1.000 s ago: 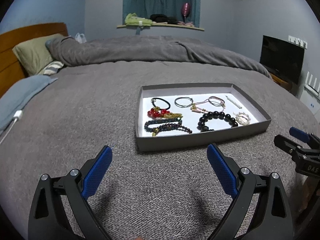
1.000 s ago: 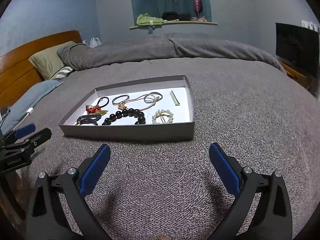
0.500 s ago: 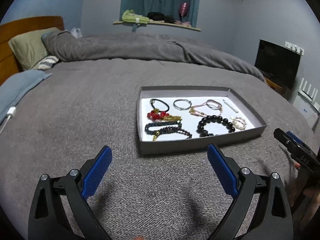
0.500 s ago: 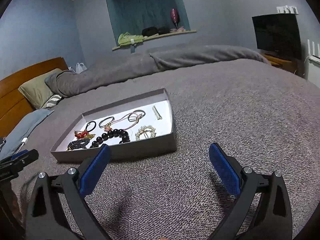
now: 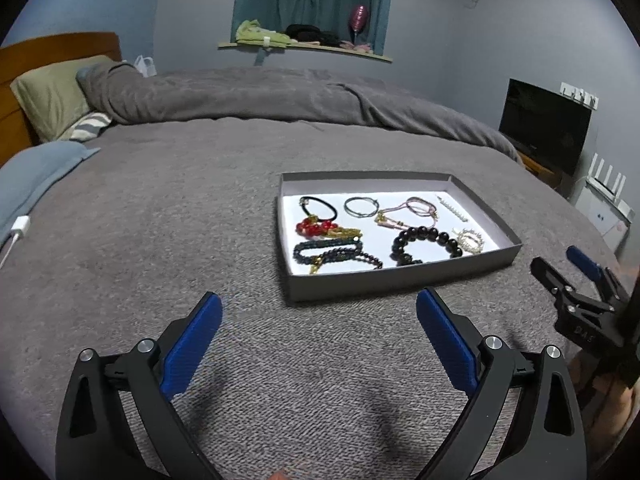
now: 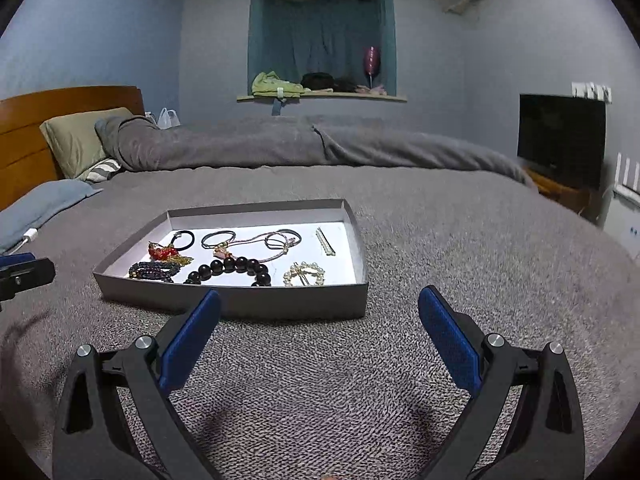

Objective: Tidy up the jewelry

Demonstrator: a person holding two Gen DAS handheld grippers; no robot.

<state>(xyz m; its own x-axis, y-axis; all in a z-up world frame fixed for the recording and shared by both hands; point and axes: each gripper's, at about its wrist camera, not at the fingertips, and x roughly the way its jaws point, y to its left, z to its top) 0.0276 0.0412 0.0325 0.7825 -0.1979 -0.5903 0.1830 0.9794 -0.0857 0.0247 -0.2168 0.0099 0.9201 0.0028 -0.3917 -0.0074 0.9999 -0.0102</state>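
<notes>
A shallow grey tray with a white floor lies on the grey bed cover; it also shows in the right wrist view. In it lie a black bead bracelet, a red bead piece, dark bead strands, a black cord loop, a thin ring bracelet, a pink cord, a pearl brooch and a hair clip. My left gripper is open and empty, just short of the tray's near wall. My right gripper is open and empty at the tray's near right corner.
The right gripper shows at the right edge of the left wrist view. A white charger cable and blue cloth lie at the left. Pillows and a rolled duvet are at the back. A TV stands at the right.
Both grippers have tilted up and shifted a little, so the tray sits lower and more central in the right view. Both stay open and empty. The jewelry has not moved.
</notes>
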